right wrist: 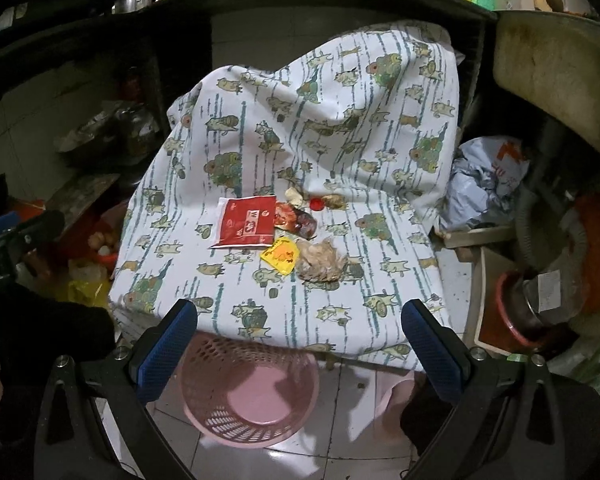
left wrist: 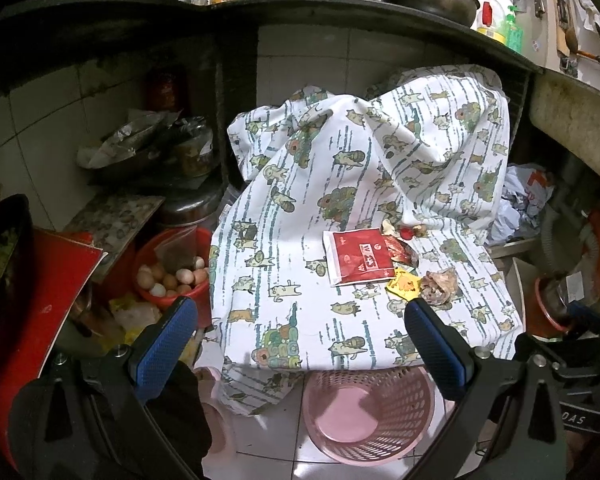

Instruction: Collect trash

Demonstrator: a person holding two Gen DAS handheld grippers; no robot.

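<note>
While both tools hover spread and empty, trash lies on the cloth-covered worktop point(right wrist: 340, 128).
Left tool point(left wrist: 300, 344), right tool point(right wrist: 300, 344); red packet point(right wrist: 246, 222), yellow wrapper point(right wrist: 281, 255) and crumpled paper point(right wrist: 322, 266) clustered, pink basket point(right wrist: 244, 392) on the floor below.

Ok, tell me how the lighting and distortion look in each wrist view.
Left wrist view: the patterned cloth is brightly lit, the shelf side at left falls into deep shadow, and the counter edge bows with fisheye curvature. Right wrist view: same bright cloth, dark corners, soft glare on the floor tiles.
</note>
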